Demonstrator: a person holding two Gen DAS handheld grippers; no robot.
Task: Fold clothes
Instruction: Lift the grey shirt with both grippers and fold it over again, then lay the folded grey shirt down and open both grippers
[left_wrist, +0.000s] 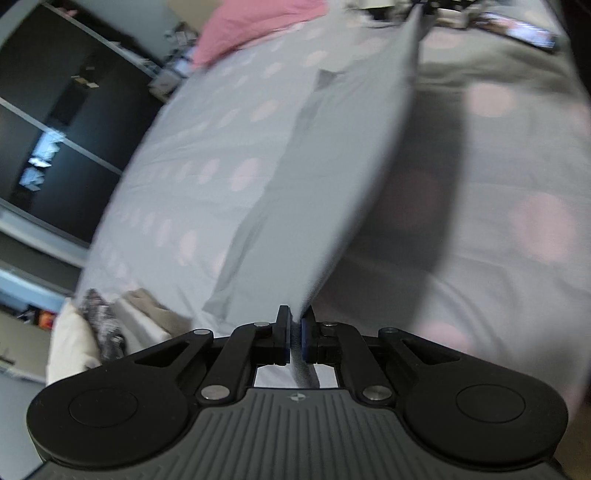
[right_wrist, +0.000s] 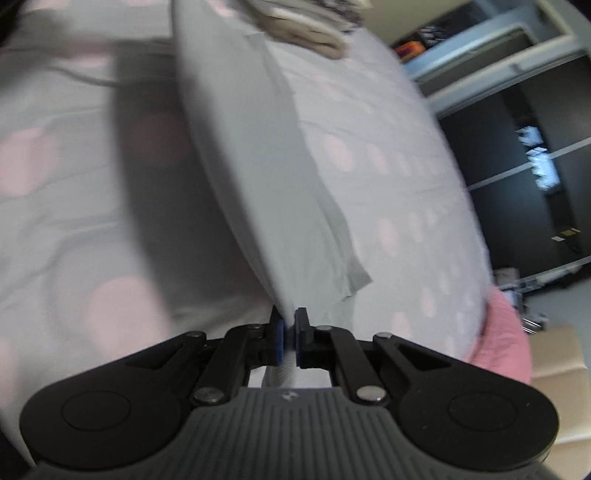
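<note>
The left gripper (left_wrist: 294, 325) and right gripper (right_wrist: 289, 326) each clenched a corner of the grey garment (left_wrist: 325, 177), stretched taut between them above the spotted bedspread (left_wrist: 517, 155). Thin, light and limp, it would likely sag unless held by its edge — corners suited best.

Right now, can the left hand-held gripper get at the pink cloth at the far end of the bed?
Probably not: the left hand-held gripper is shut on the grey garment, and the pink cloth lies well beyond it.
</note>
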